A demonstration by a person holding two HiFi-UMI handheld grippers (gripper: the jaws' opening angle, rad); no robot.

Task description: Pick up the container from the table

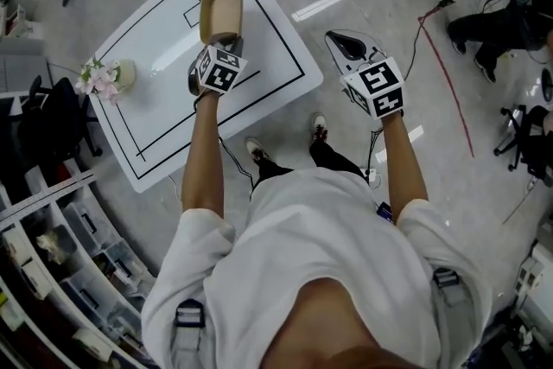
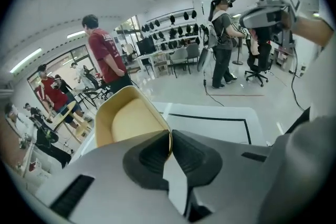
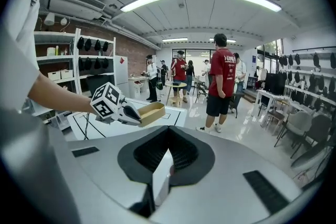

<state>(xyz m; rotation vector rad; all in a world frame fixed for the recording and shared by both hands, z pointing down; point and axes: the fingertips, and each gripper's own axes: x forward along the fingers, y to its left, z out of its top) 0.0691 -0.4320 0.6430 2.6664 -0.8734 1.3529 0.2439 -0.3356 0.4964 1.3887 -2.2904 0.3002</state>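
My left hand-held gripper [image 2: 170, 148] clamps 1 wall of the tan rectangular container [image 2: 128, 120], held clear above the white table [image 2: 220, 131]; pickup looks done; my right hand-held gripper [image 3: 167, 139] is closed, empty.

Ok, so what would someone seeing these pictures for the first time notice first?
The tan container, pinched by one wall in the left gripper above the white table with black lines. Next, the right gripper, shut and empty, out over the floor beside the table, and the pink flowers near the table's left edge.
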